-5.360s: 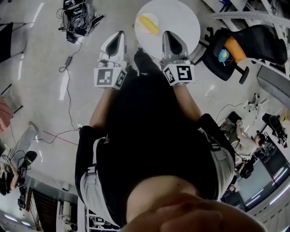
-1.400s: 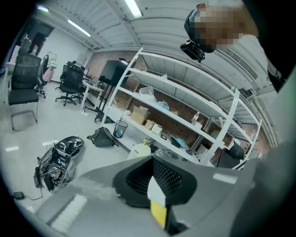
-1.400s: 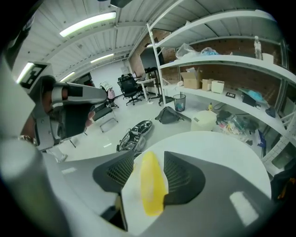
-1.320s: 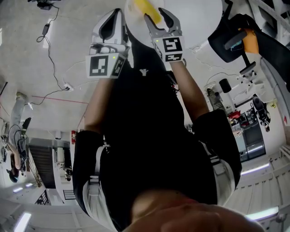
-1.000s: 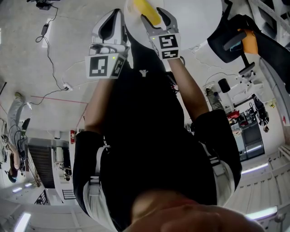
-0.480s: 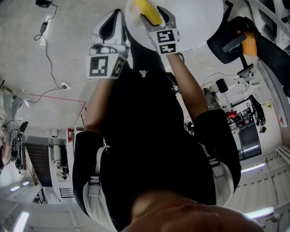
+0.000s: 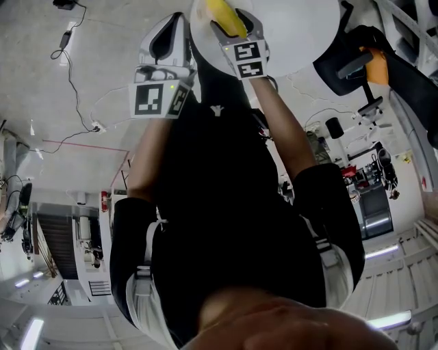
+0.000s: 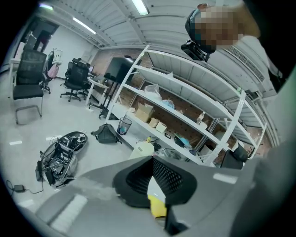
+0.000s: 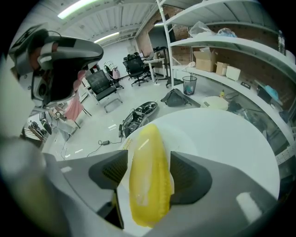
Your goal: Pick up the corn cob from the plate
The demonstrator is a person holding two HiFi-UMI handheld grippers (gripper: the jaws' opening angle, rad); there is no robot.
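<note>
The yellow corn cob [image 9: 149, 171] lies on a pale plate [image 9: 186, 141] near the edge of a round white table [image 9: 231, 139]. My right gripper [image 9: 147, 175] points steeply down over it, and its jaws are opening. The cob lies lengthwise between the two black pads [image 9: 108, 173], with a strip of plate showing beside the left pad. In the head view the corn cob [image 7: 228, 17] sits between the right gripper [image 7: 236, 24] fingers at the top edge. My left gripper [image 7: 176, 24] hangs beside the table, off the plate [image 7: 196, 17]. The left gripper [image 8: 151, 178] is shut on nothing.
A black office chair [image 7: 363, 61] with an orange item stands right of the table [image 7: 301, 27]. Cables [image 7: 75, 48] trail over the floor on the left. White shelving [image 9: 222, 41] runs behind the table, and a dark bag [image 9: 138, 113] lies on the floor.
The right gripper has sunk toward the plate, and its jaws have spread to either side of the cob. The left gripper has stayed where it was.
</note>
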